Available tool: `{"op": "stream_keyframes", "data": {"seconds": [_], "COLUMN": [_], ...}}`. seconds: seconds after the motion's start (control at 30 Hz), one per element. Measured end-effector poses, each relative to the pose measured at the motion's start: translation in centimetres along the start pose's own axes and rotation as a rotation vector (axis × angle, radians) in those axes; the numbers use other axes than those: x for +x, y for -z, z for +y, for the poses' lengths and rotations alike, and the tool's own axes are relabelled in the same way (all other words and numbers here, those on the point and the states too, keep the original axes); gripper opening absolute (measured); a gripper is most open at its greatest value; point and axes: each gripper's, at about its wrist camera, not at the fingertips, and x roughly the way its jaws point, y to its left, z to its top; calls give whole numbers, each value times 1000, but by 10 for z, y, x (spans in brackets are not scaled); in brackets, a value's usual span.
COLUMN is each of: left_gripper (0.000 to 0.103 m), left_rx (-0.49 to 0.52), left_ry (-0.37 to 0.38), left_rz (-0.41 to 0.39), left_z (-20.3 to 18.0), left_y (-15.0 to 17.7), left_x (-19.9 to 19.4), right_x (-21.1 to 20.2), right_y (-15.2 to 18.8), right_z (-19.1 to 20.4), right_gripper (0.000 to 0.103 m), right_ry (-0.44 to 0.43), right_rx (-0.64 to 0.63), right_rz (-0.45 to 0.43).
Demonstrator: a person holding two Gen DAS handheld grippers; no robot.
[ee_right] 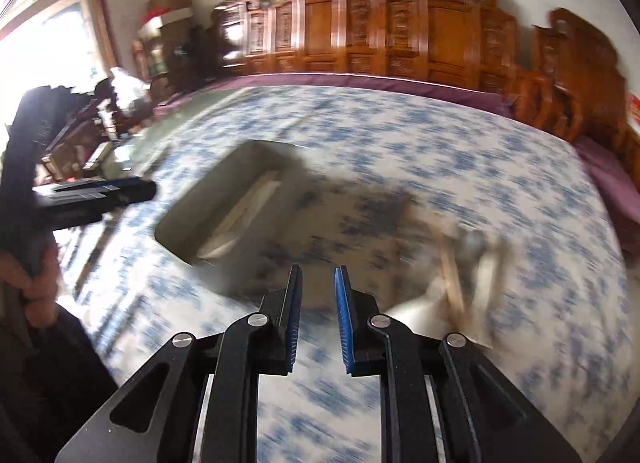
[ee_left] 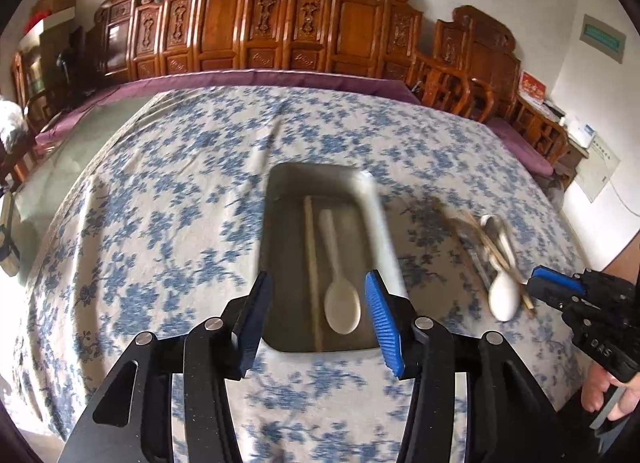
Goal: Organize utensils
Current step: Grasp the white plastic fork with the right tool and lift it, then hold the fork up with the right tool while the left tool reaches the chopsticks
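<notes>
Carved wooden chairs (ee_left: 280,23) line the wall behind a table under a blue-flowered cloth (ee_left: 160,183). On it sits a metal tray (ee_left: 276,199) holding a white spoon (ee_left: 340,295) and one chopstick (ee_left: 312,263) side by side. Over its near end the left gripper (ee_left: 316,303) stands released, nothing between its fingers. Right of the tray, on the cloth, lies a loose pile: another white spoon (ee_left: 502,295), chopsticks (ee_left: 496,247) and something metal. The right gripper (ee_right: 318,303) hangs near that pile, slightly parted and empty
</notes>
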Motion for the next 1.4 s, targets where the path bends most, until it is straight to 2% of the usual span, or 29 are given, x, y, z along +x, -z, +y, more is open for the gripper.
{"op": "stream_keyframes", "data": {"seconds": [0.1, 0.13, 0.17, 0.2, 0.33, 0.37, 0.4, 0.47, 0.63, 0.83, 1.0, 1.17, 1.4], "left_gripper": [47, 50, 58, 60, 61, 63, 74, 79, 79, 79, 79, 79, 79], "left_rx": [24, 33, 40, 52, 86, 87, 88, 94, 149, 148, 152, 155, 169], "left_ry": [20, 26, 29, 37, 50, 55, 58, 66, 54, 69, 76, 78, 69], "left_rz": [-7, -7, -8, -12, 4, 6, 5, -5, 10, 38, 55, 46, 55], "left_z": [-21, -29, -34, -42, -67, -72, -77, -87, -109, -119, -122, -124, -128], "left_y": [0, 0, 0, 0, 2, 3, 4, 7, 18, 26, 29, 30, 33], "left_x": [-4, -4, -4, -4, 2, 3, 4, 6, 17, 31, 36, 34, 38], "right_x": [-11, -12, -13, -12, 0, 4, 8, 19, 46, 72, 75, 77, 80], "right_y": [15, 19, 23, 27, 37, 37, 38, 38, 29, 26, 30, 36, 29], "right_z": [-30, -36, -45, -54, -77, -80, -84, -91, -102, -113, -127, -141, -142], "right_gripper": [19, 19, 21, 26, 29, 28, 29, 29, 29, 29, 32, 32, 33], "right_ry": [77, 92, 107, 118, 160, 166, 173, 176, 175, 194, 207, 197, 174], "right_rx": [32, 38, 46, 54, 82, 85, 89, 97, 116, 124, 149, 173, 132], "right_rz": [16, 21, 30, 37, 75, 83, 93, 110, 144, 201, 227, 224, 201]}}
